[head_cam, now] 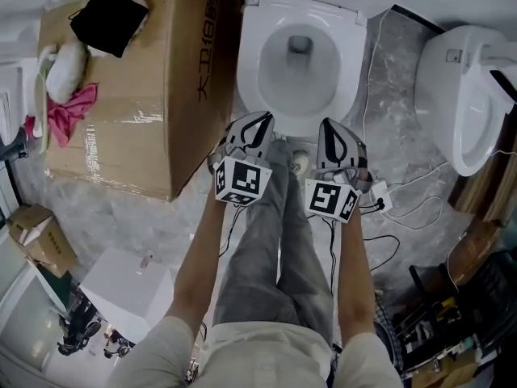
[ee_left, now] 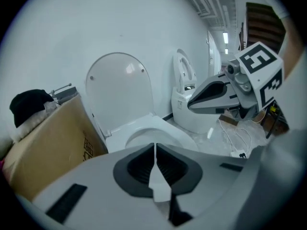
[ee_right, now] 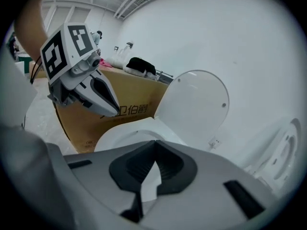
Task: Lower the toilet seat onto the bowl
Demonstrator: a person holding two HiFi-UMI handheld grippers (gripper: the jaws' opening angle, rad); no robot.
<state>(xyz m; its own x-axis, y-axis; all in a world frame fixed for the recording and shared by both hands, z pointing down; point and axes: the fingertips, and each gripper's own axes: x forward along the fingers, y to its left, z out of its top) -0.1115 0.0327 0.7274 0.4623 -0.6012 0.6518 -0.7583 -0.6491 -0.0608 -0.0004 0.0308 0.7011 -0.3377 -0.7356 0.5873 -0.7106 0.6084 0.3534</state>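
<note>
Toilet seat (head_cam: 352,63): white, lying flat on the rim of the bowl (head_cam: 299,79), upper centre of the head view. Left gripper (ee_left: 155,145): jaws clenched together, dark pads meeting in a thin seam with nothing between them; held in the air in front of the seat, not touching it. Right gripper (ee_right: 154,143): jaws likewise pressed closed and empty, level with the left one and just beside it, also clear of the seat. Lid (ee_left: 117,87): white, oval, standing upright behind the seat against the white wall. Trousers (head_cam: 283,241): grey, on the person's legs, lower centre of the head view between the two forearms. Cardboard box (head_cam: 137,79): large, brown, printed on its side, just left of the toilet; a black cloth (head_cam: 109,14) and a pink cloth (head_cam: 69,107) lie on top of it. Second toilet (head_cam: 468,95): white, at the right edge of the head view, its lid raised. Cables (head_cam: 404,208): white, loose on the grey marbled floor (head_cam: 396,79) between the two toilets.
</note>
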